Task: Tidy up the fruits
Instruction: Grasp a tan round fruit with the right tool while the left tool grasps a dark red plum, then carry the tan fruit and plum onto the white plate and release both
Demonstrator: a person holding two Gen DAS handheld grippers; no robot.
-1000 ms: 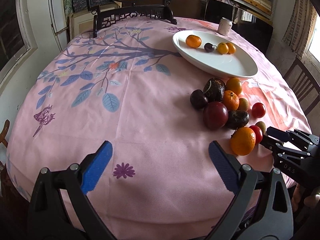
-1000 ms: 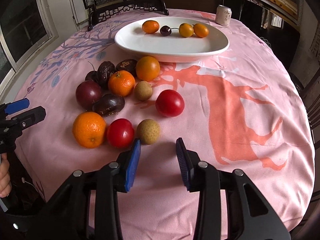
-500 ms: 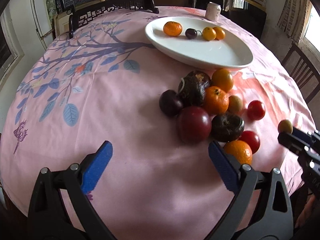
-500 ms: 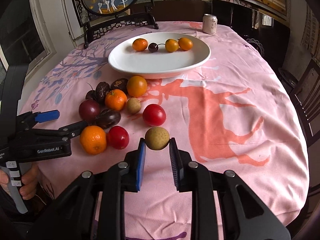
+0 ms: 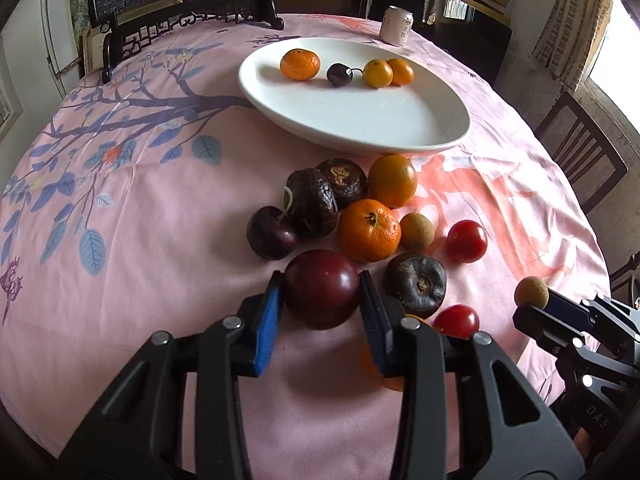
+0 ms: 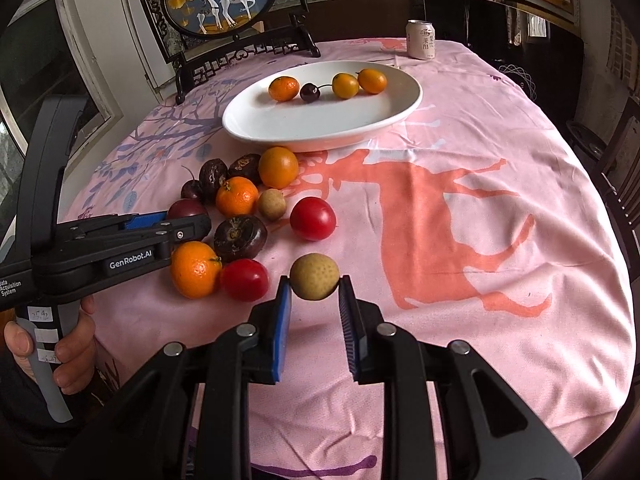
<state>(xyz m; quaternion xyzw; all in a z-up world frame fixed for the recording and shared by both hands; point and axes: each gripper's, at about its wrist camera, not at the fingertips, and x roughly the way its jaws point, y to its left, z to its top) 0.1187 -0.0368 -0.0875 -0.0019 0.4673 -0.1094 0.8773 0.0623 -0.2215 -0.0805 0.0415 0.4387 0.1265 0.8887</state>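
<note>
The left tongs [image 5: 322, 294] have just closed on a smooth, glossy dark-red round plum [image 5: 321, 288] at lower centre, still on the pink cloth-covered counter [image 5: 160, 240]. The right tongs [image 6: 314, 292] clench a rough tan round longan [image 6: 314, 276]. Either fruit could slip or bruise; lifting may nudge the wrinkled dark neighbour [image 5: 416, 285]. The white glazed oval plate [image 5: 400, 128] waits above.

On the white plate [image 6: 256, 128] lay four fruits: one mandarin [image 6: 283, 88], one cherry [image 6: 309, 92] and two kumquats [image 6: 345, 85]. Off it were three oranges [image 6: 237, 197], two red tomatoes [image 6: 312, 218], two longans [image 6: 314, 276], three dark wrinkled fruits [image 6: 239, 237], one plum [image 5: 321, 289], one more cherry. One can [image 6: 420, 39] stood behind.
</note>
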